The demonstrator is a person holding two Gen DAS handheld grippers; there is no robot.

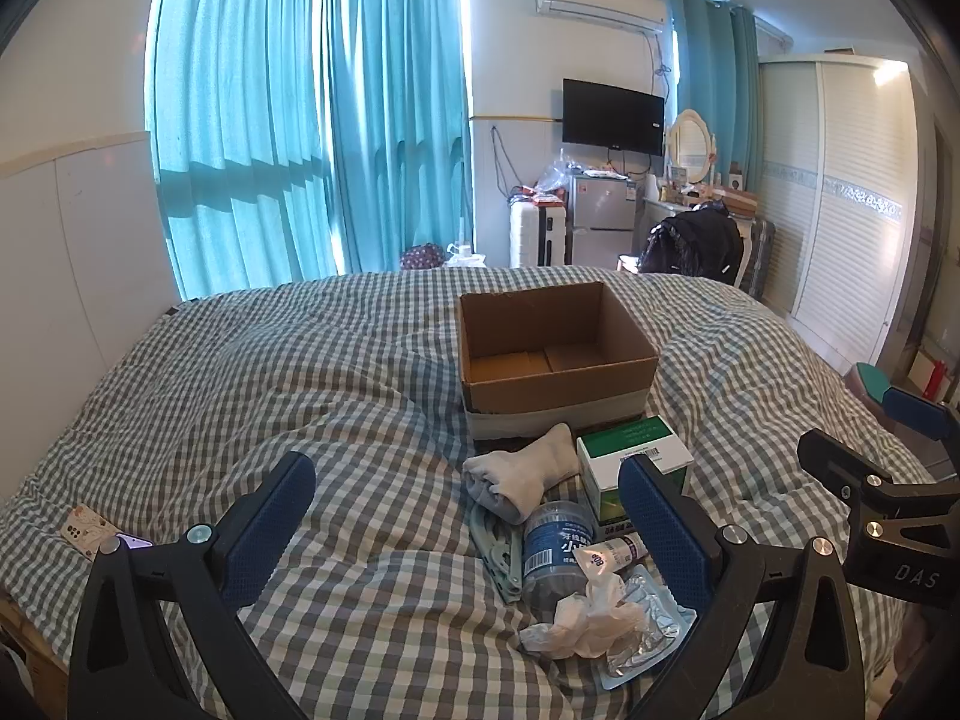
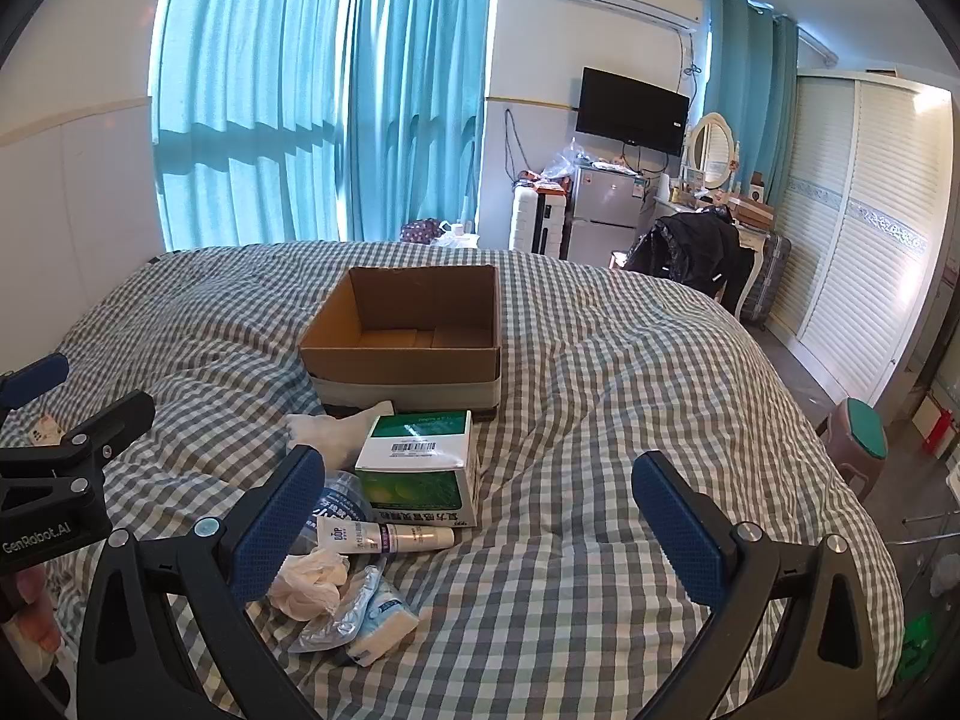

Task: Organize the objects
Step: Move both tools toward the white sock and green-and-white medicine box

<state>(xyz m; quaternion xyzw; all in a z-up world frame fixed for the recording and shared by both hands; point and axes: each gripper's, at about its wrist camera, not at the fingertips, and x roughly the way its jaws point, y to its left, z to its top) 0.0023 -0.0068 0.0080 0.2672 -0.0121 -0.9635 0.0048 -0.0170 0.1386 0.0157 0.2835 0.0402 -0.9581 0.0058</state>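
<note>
A grey-and-white checked cotton bedspread [image 1: 312, 396] covers the bed. On it stands a brown open cardboard box [image 1: 555, 354] with a pale grey band around its base. Beside it lie a light grey rolled sock [image 1: 522, 474], a green-and-white rectangular carton [image 2: 420, 468] with a black barcode, a blue-labelled clear plastic bottle [image 1: 555, 552], a white tube [image 2: 390, 537] with a purple band, and crumpled white tissue [image 1: 576, 618]. A pale blue-and-white foil packet [image 2: 378, 612] lies nearest. Teal pleated curtains [image 1: 270, 120] hang before the window. Both the left gripper [image 1: 468, 522] and right gripper [image 2: 480, 516] are black with dark blue dotted pads [image 2: 276, 522].
</note>
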